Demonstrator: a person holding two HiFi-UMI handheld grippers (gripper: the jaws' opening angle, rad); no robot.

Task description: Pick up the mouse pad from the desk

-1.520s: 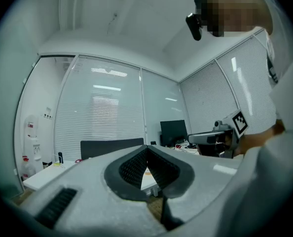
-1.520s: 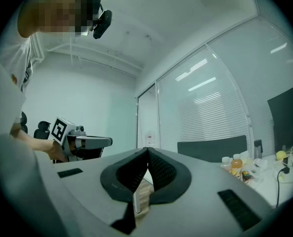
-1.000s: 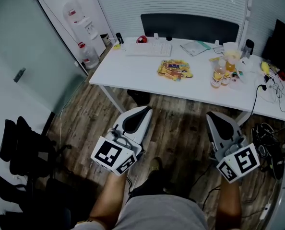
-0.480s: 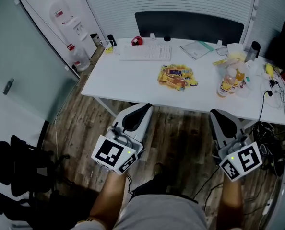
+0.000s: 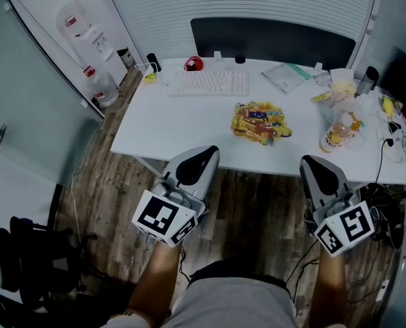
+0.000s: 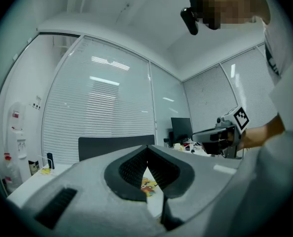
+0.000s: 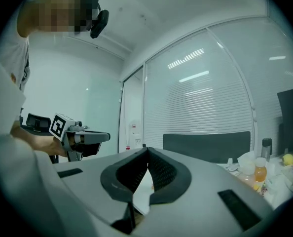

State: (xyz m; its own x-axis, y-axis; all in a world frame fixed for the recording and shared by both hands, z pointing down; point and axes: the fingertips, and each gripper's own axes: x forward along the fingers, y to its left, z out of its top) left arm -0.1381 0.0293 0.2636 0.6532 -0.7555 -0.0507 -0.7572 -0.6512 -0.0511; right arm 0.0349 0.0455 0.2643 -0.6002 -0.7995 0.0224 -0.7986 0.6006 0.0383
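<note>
While shut, left tool (image 5: 206, 153), right tool (image 5: 312, 161) point level.

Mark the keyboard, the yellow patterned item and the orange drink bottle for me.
keyboard (image 5: 208, 83), head view, middle of the keys.
yellow patterned item (image 5: 260, 123), head view, its centre.
orange drink bottle (image 5: 335, 137), head view, its body.

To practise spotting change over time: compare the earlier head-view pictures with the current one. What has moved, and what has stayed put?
The person has stepped closer: the left gripper and right gripper now show at the near edge of the desk. Nothing was gripped or released. Both grippers stay shut and empty; the mouse pad and keyboard lie unmoved.
</note>
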